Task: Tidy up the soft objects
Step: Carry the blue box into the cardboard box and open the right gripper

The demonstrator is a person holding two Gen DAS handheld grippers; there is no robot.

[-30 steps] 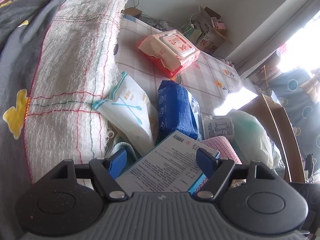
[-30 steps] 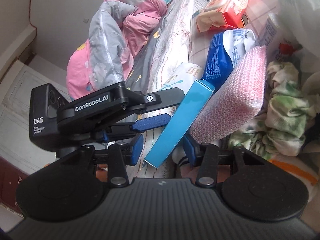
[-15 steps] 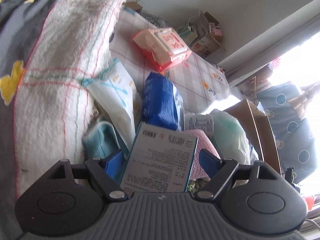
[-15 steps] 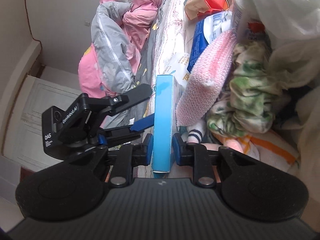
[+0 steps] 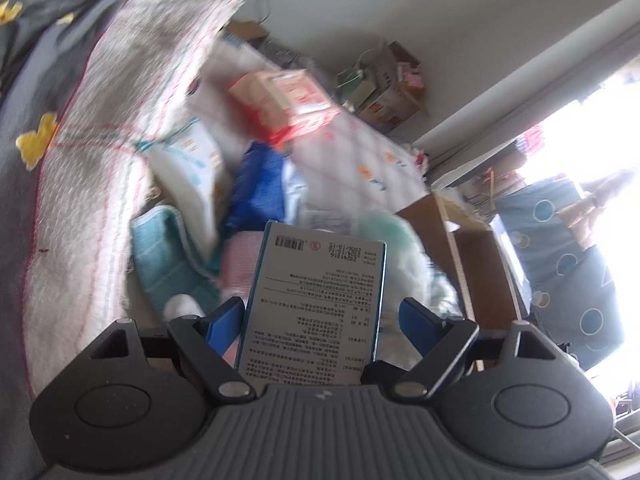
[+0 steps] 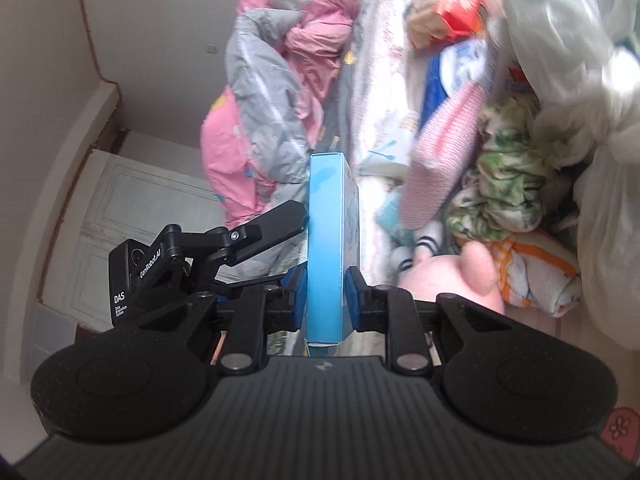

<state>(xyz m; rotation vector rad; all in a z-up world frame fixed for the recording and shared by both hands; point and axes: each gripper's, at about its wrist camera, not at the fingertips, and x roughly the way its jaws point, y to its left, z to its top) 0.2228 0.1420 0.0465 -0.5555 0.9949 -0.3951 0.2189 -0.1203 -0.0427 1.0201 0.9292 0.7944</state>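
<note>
Blue box [image 6: 325, 248] edge-on in clamped right tongs [image 6: 324, 294]; left tongs [image 5: 320, 318] apart, lettered "GenRobot.AI", "DAS".

Cardboard boxes [image 5: 384, 92] stacked against far wall; white panelled door [image 6: 132, 216] low at left; bright window [image 5: 600, 128].

Under my view the bed [image 5: 360, 160], covered in a pale checked sheet, carries a jumble: a red-and-white wipes packet [image 5: 288, 108], a blue plastic pack [image 5: 260, 184], a teal towel [image 5: 160, 248], and a white woven blanket [image 5: 100, 184] alongside.
</note>
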